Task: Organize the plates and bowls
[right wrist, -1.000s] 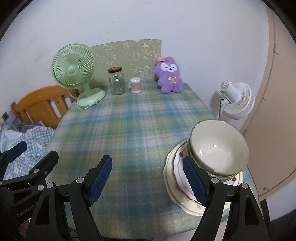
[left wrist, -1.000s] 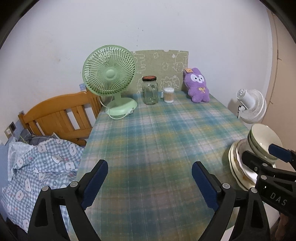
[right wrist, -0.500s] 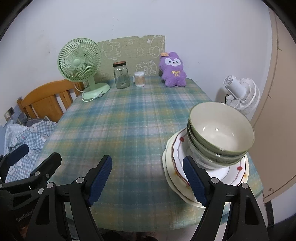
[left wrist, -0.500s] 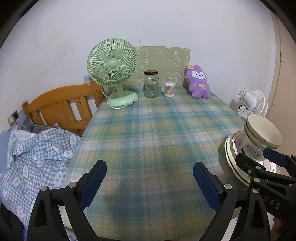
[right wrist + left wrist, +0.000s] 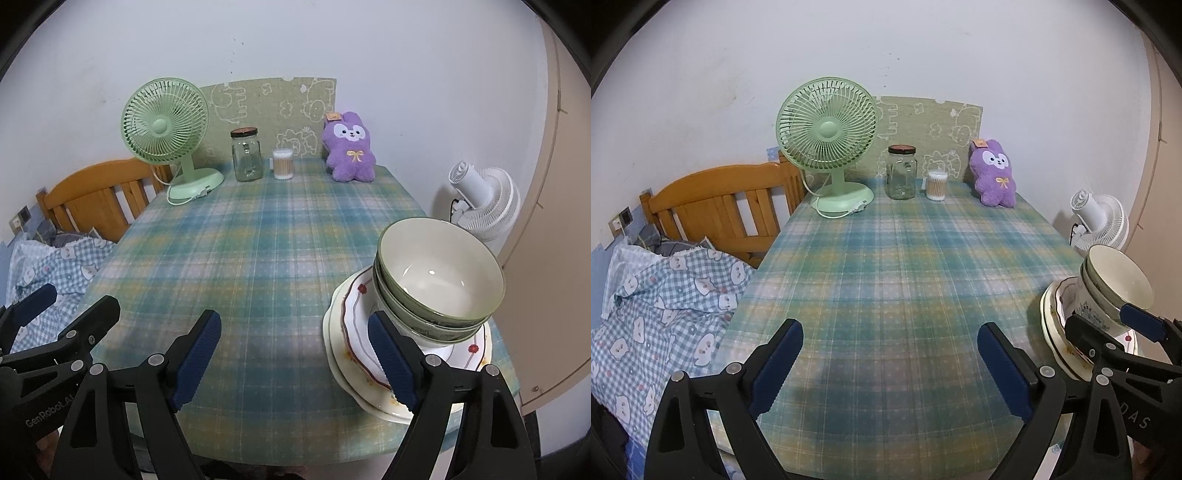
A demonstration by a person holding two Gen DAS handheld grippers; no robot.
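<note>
Nearest, both tools stand released and empty: the left tool (image 5: pixel 890 363) over bare bench (image 5: pixel 905 266), the right tool (image 5: pixel 295 354) just left of the plates (image 5: pixel 354 354). Bowls (image 5: pixel 439 280) nest on them, probably to be sorted apart. Far off stands a fan (image 5: pixel 166 122).

A pale green desk fan (image 5: pixel 827 147), a clear glass jar (image 5: pixel 901 172), a cotton-swab tub (image 5: pixel 936 185) and a purple plush rabbit (image 5: pixel 995 172) are seen mid-frame; a white fan (image 5: pixel 480 199) is seen right.

Three bowls (image 5: pixel 439 280), three plates (image 5: pixel 354 332).
</note>
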